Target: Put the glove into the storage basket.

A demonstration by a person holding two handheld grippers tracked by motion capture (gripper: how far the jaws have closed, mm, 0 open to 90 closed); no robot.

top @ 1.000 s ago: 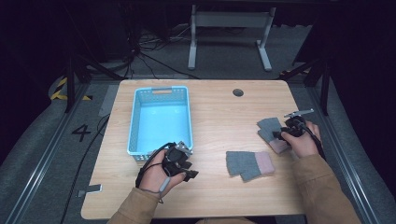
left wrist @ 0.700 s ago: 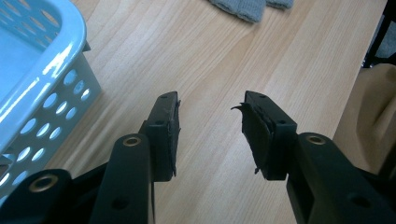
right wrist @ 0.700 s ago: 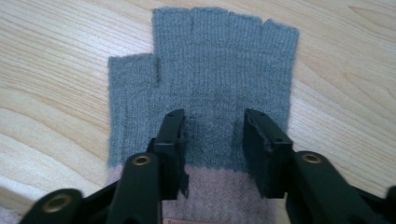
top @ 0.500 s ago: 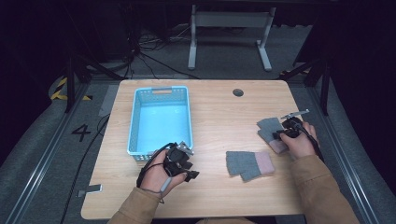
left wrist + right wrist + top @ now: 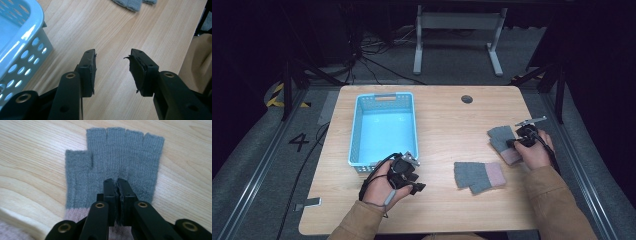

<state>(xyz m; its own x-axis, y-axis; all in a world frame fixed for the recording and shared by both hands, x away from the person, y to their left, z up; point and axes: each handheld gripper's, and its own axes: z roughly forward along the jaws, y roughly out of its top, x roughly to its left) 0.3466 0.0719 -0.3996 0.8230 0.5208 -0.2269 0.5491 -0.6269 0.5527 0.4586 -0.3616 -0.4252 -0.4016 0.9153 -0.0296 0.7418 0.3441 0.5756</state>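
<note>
Now right gripper [image 5: 117, 183] jaws just closed, apparently pinching grey glove [image 5: 115, 162]; left gripper [image 5: 112, 66] open.

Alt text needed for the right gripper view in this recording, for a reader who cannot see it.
The right gripper, its two black jaws having just closed, pinches a fold of a grey fingerless glove lying flat on a light wooden table. The glove's short finger stubs point away from the camera, and its pink cuff lies nearest, beside the jaws.
</note>
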